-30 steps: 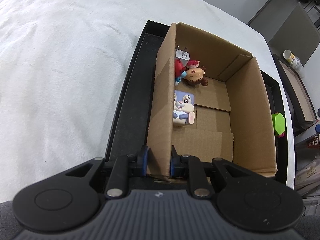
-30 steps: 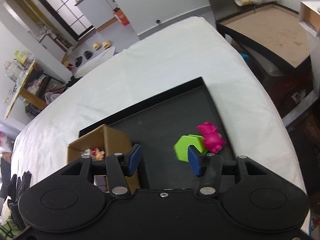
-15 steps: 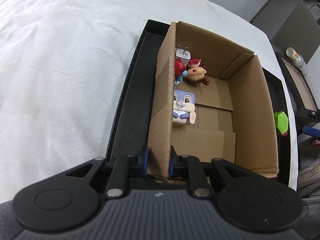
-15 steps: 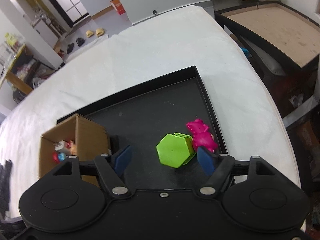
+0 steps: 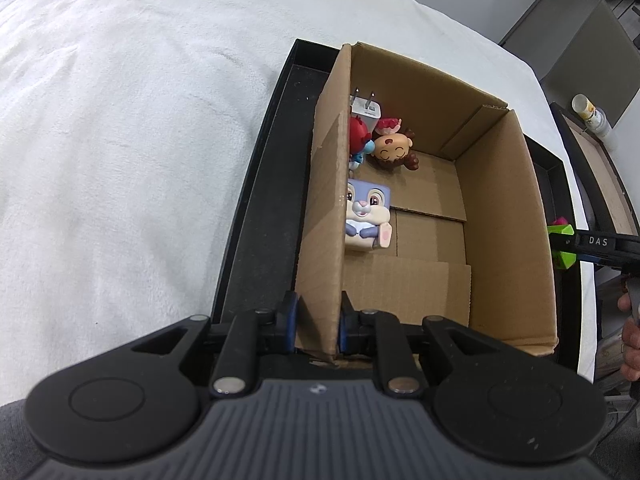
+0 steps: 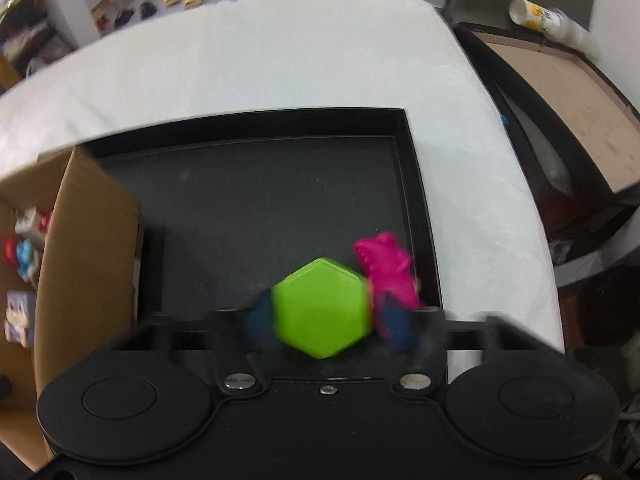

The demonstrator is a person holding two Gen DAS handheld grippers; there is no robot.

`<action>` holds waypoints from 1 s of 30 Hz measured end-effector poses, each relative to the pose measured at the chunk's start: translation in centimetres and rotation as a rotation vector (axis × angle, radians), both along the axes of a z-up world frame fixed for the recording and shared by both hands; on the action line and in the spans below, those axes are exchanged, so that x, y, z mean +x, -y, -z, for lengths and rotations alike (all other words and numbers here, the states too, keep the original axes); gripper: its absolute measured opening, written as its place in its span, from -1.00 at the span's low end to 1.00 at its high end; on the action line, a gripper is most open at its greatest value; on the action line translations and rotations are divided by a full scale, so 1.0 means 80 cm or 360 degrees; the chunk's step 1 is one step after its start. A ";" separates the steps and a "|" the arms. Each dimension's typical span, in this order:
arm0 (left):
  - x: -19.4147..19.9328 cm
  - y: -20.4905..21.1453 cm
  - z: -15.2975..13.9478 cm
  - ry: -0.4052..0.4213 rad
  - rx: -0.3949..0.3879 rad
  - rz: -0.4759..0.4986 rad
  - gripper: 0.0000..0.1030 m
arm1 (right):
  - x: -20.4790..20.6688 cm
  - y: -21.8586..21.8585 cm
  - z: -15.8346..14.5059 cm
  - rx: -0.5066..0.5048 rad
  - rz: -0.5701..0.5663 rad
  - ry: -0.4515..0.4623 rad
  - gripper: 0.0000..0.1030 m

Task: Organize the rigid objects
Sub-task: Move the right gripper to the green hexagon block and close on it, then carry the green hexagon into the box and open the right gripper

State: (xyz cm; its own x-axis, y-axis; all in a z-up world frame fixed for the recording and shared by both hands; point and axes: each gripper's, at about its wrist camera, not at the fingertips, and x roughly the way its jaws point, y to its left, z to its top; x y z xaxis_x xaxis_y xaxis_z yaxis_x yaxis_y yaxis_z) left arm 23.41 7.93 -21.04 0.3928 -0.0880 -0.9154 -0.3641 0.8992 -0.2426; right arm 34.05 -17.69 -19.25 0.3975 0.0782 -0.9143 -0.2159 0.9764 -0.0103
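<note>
My left gripper (image 5: pixel 318 320) is shut on the near left wall of the cardboard box (image 5: pixel 324 220), which stands in the black tray (image 5: pixel 256 200). Inside the box lie a bunny cube (image 5: pixel 366 216), a brown-haired figurine (image 5: pixel 394 148), a red and blue toy (image 5: pixel 358 138) and a white charger plug (image 5: pixel 365 110). My right gripper (image 6: pixel 326 320) has its blue pads on both sides of the green hexagon block (image 6: pixel 322 306) on the tray (image 6: pixel 260 200); the view is blurred. A pink toy (image 6: pixel 388 268) lies right beside the block. The block also shows in the left wrist view (image 5: pixel 562 246).
The tray rests on a white cloth (image 5: pixel 120 160). Right of the table stands a dark side table with a brown top (image 6: pixel 568 92) and a cup lying on it (image 6: pixel 536 16). A hand (image 5: pixel 630 336) shows at the right edge.
My right gripper has moved down and forward onto the green hexagon block and its fingers have closed in on it. The left gripper and box have stayed put.
</note>
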 end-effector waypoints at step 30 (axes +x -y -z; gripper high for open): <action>-0.011 -0.003 -0.002 0.0056 -0.0031 -0.0026 -0.64 | -0.049 -0.037 -0.133 0.0317 -0.0071 0.0196 -0.09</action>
State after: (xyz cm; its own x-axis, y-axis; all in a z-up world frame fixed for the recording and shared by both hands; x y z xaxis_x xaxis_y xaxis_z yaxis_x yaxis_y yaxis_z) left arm 22.55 8.16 -20.92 0.4261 -0.0993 -0.8992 -0.3696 0.8881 -0.2732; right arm 30.17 -14.69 -8.61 0.4969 0.2724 -0.8239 -0.2678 0.9512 0.1530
